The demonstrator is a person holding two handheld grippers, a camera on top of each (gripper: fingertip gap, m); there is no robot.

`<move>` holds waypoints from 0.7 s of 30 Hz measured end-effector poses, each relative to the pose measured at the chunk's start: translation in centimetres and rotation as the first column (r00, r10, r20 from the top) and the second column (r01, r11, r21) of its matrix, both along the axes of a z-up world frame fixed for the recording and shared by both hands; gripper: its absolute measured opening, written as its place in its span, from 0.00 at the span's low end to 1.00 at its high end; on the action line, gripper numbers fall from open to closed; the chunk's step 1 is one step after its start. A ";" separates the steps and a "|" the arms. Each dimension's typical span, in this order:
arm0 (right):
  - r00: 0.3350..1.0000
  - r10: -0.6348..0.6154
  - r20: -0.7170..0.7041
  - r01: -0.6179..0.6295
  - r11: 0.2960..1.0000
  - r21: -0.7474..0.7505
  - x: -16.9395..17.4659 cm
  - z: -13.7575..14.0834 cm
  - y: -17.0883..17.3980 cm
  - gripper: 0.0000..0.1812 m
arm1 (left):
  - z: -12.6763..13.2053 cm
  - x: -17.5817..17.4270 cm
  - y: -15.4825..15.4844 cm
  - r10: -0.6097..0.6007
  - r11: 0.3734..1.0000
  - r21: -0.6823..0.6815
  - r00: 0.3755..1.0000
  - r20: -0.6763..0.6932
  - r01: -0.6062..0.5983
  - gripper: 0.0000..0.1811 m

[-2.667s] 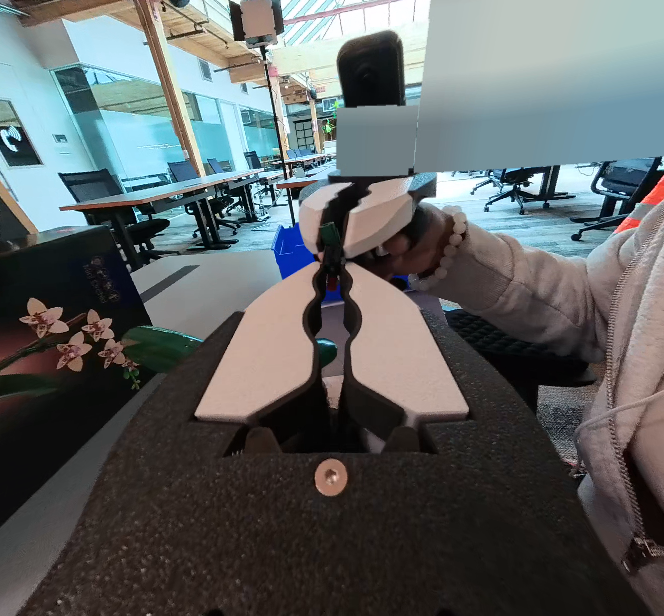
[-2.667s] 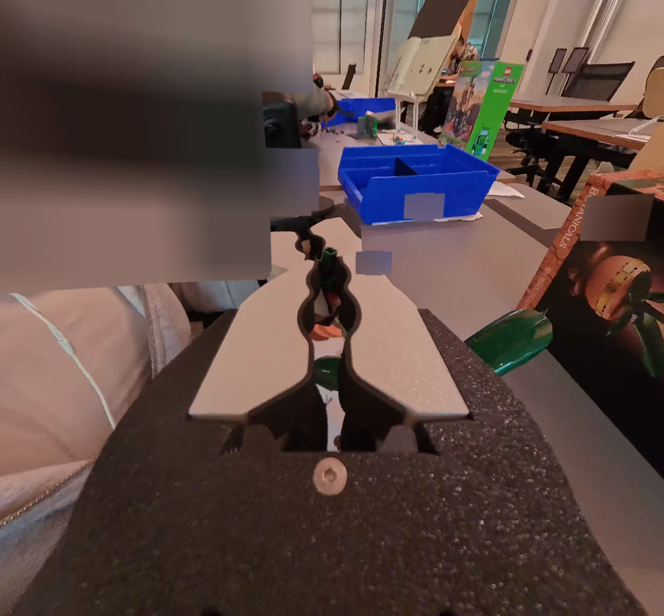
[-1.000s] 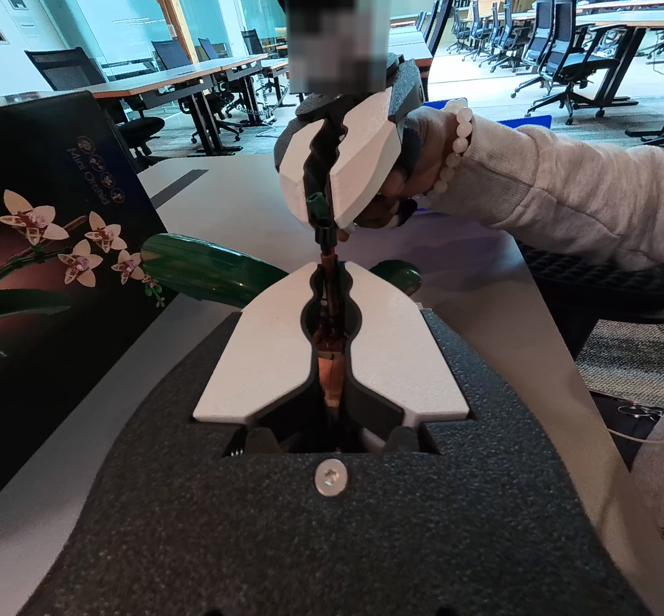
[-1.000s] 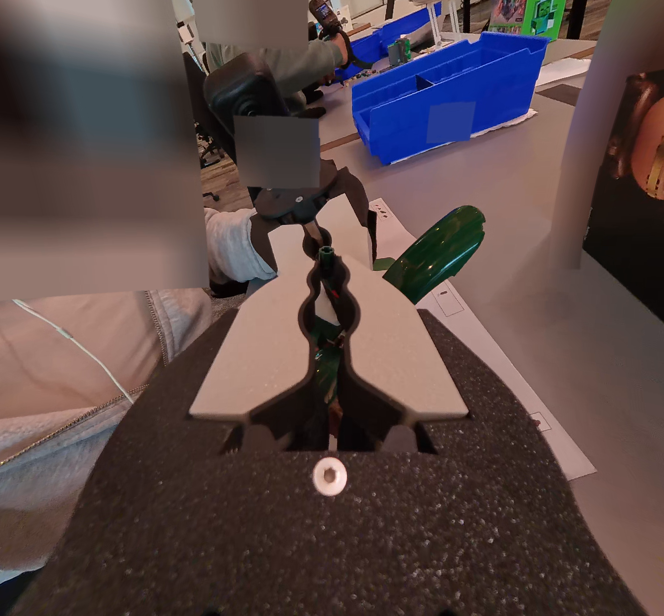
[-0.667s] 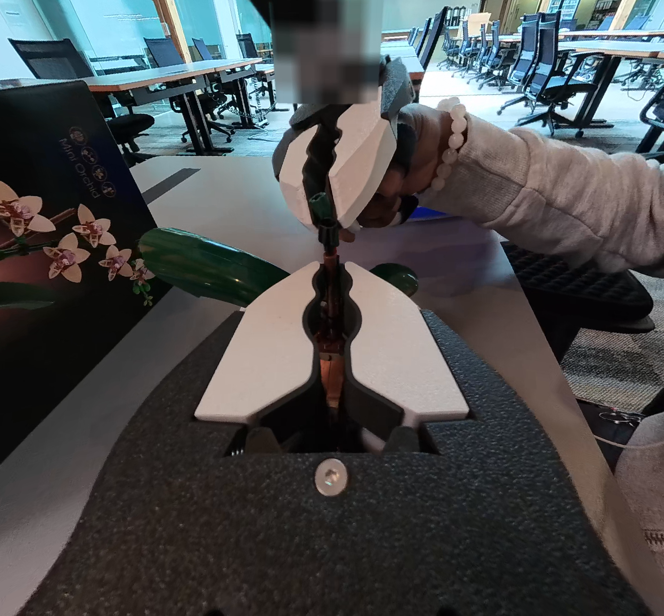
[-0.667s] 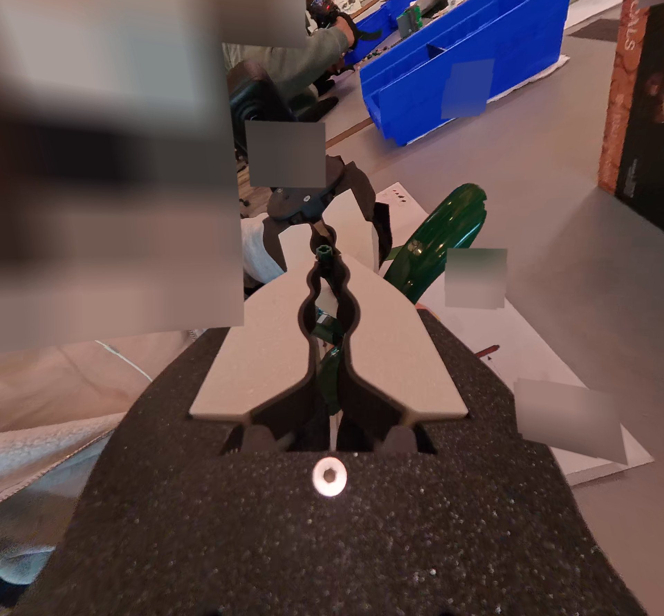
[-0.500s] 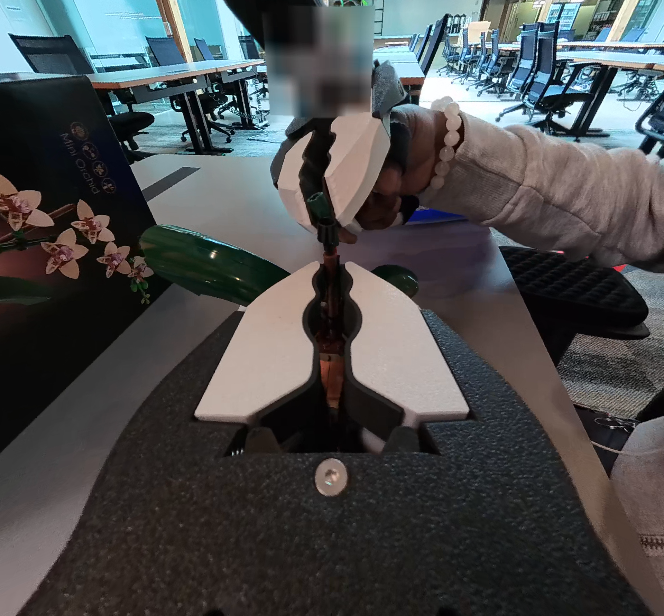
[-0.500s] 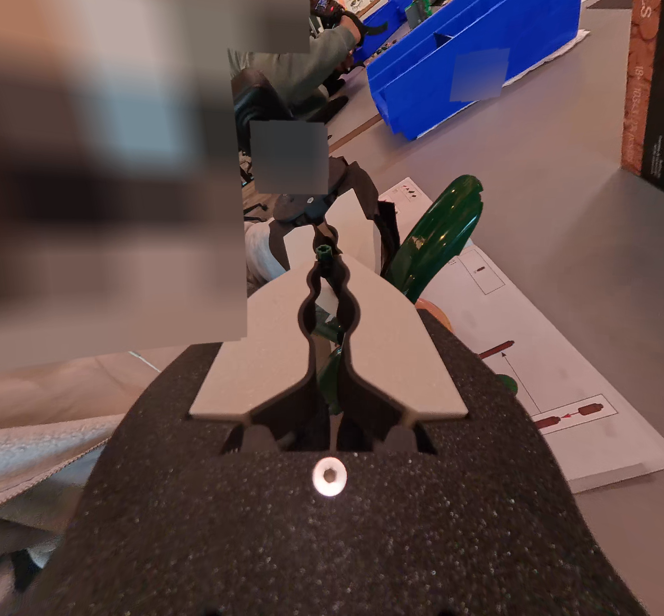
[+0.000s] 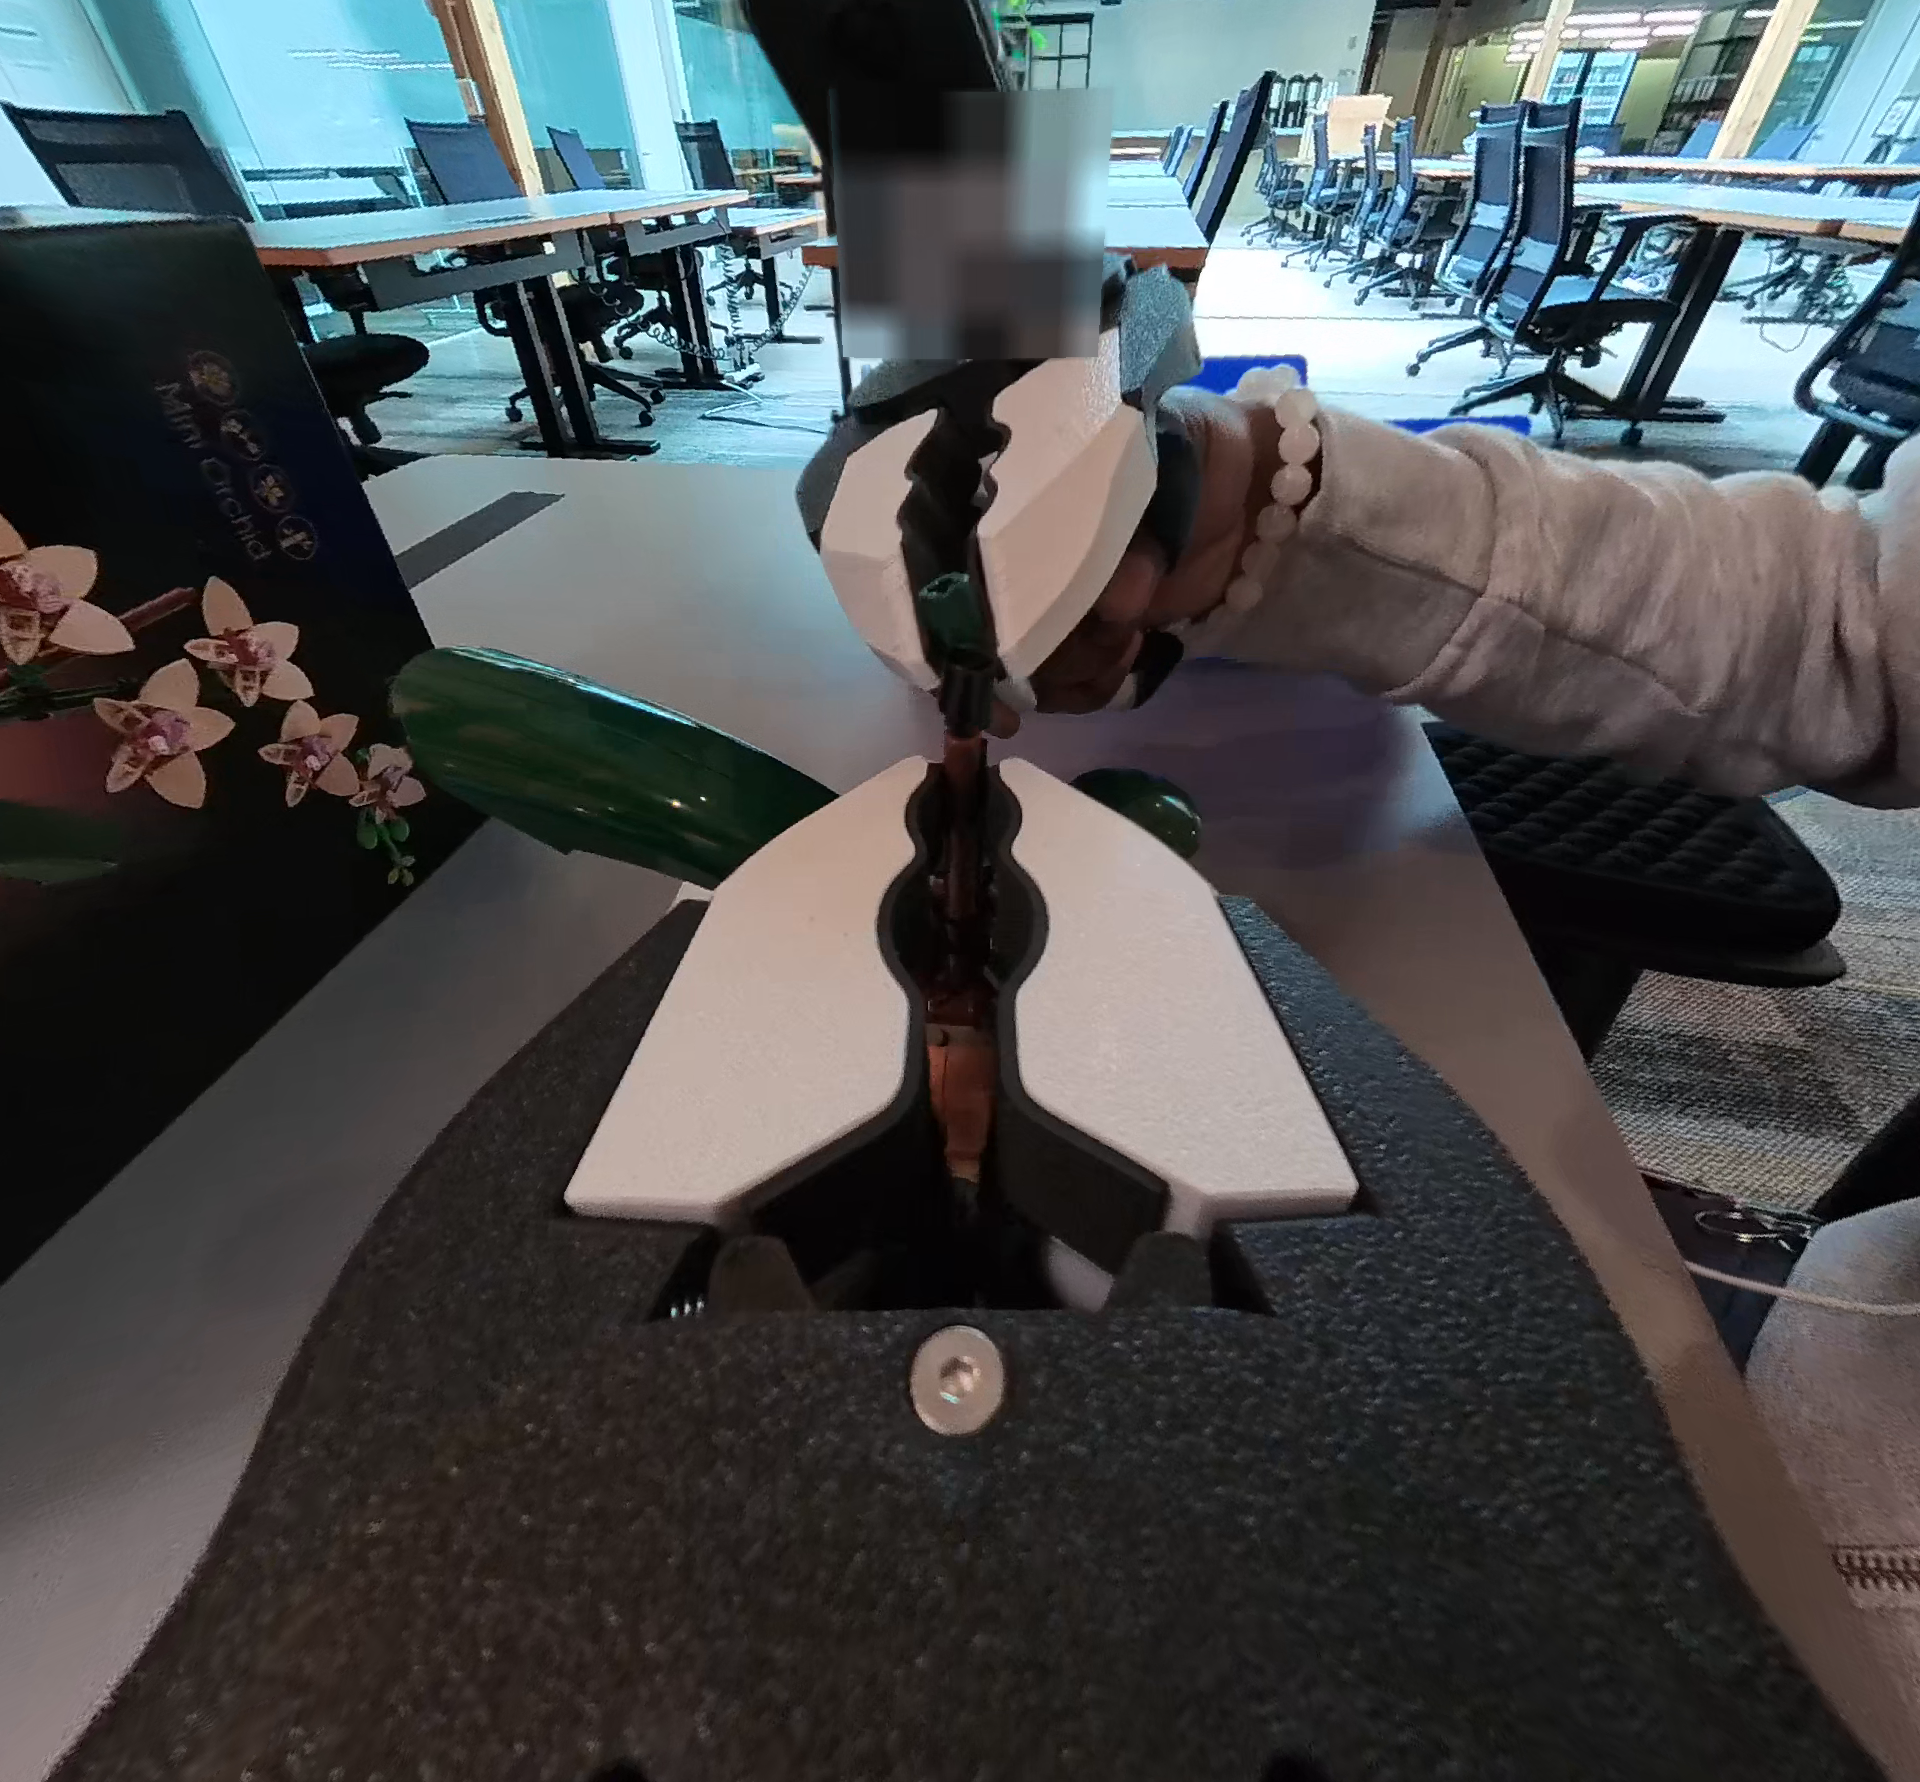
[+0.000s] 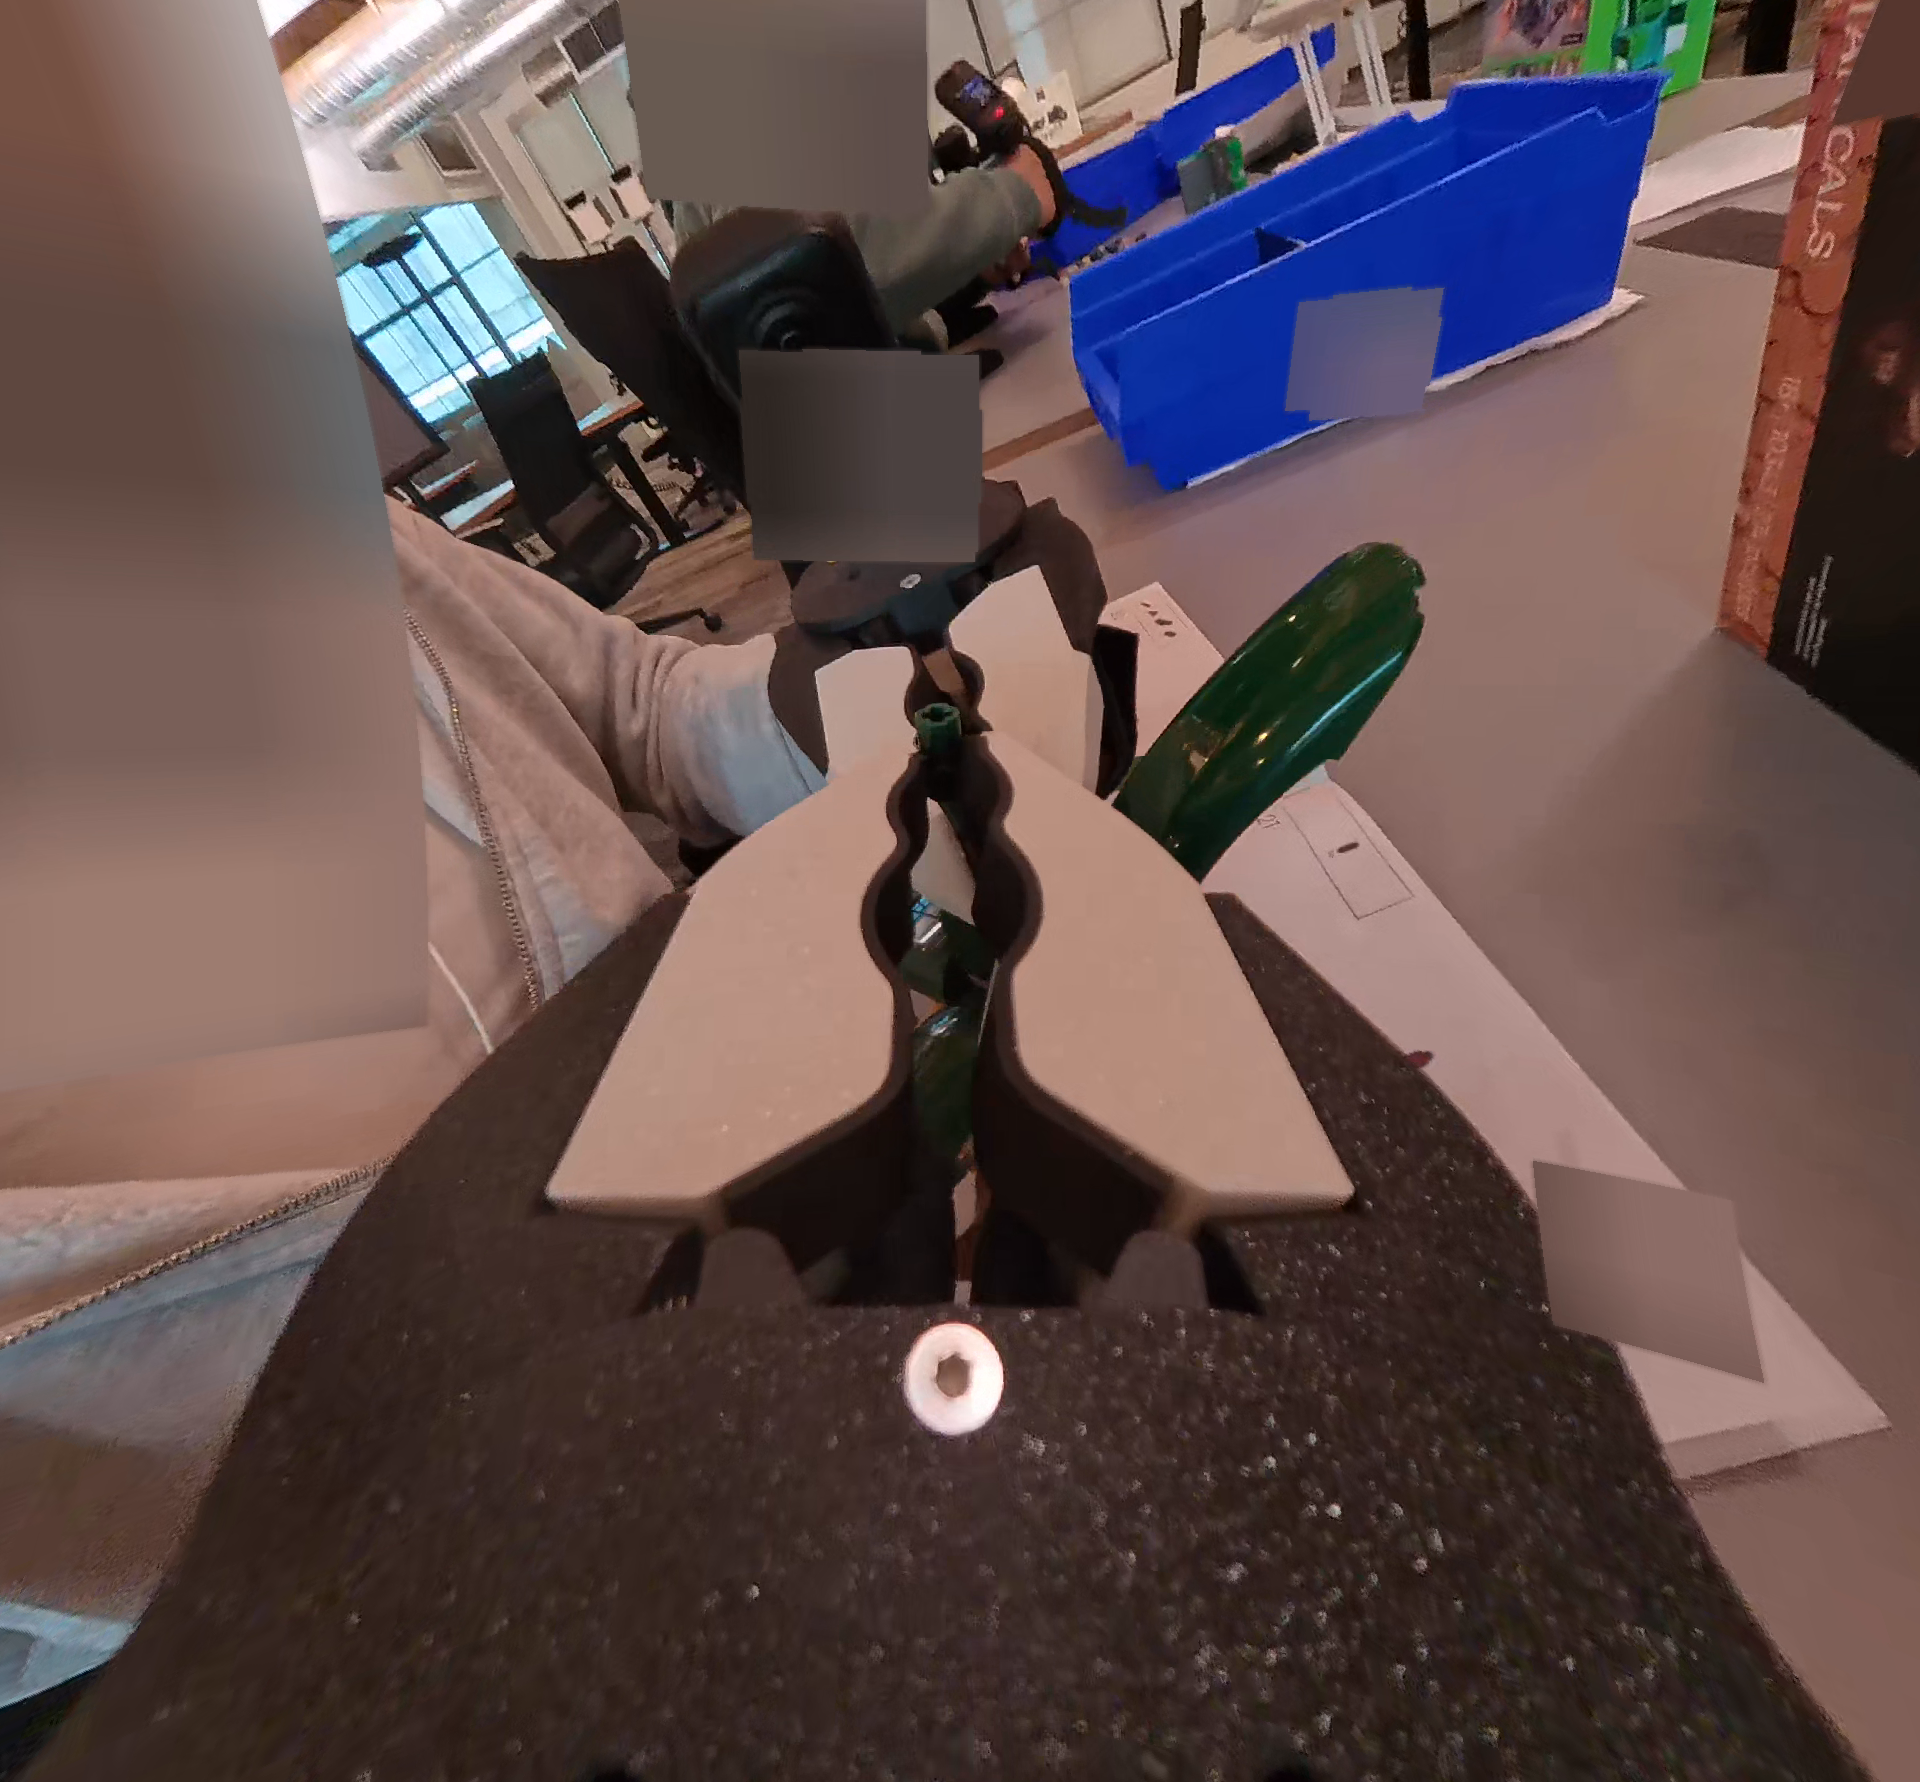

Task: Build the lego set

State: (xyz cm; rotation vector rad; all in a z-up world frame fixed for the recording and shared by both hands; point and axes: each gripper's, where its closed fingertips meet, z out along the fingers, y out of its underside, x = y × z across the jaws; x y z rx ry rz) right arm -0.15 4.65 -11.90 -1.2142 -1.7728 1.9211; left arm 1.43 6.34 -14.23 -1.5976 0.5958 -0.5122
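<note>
Two grippers meet tip to tip above the grey table [image 9: 644, 569]; the left gripper [image 9: 961, 776], with flat white plates on wavy black pads, is pressed together on a thin reddish-brown stem [image 9: 958, 984] that runs back through its notched gap; just ahead of its tips, the right gripper [image 9: 951, 610] points back at it, pinching a small dark green peg [image 9: 948, 612] with a round hollow end, which sits end to end with the stem; a glossy, curved dark green leaf [image 9: 592, 776] lies to the left of the left gripper's tips, with a dark box printed with pale orchids [image 9: 156, 652] farther left; from the right gripper [image 10: 951, 761], the peg [image 10: 940, 724] stands at its tips, the leaf [image 10: 1278, 704] arches to its right over a white instruction sheet [image 10: 1455, 1005], and a blue plastic bin [image 10: 1351, 278] sits well beyond.
</note>
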 end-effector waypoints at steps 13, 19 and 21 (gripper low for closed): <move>0.998 -0.023 -0.061 0.024 0.999 0.021 0.2 -0.1 0.2 0.03 | 0.0 0.2 0.1 0.002 1.000 0.010 1.000 -0.006 -0.002 0.03; 0.993 -0.036 -0.110 0.040 0.999 0.031 0.2 -0.1 0.2 0.03 | 0.0 0.2 0.1 -0.002 1.000 0.015 1.000 -0.002 0.002 0.03; 0.993 -0.036 -0.115 0.040 0.998 0.037 0.2 -0.1 0.2 0.03 | 0.0 0.2 0.1 -0.004 1.000 0.017 1.000 0.000 0.004 0.03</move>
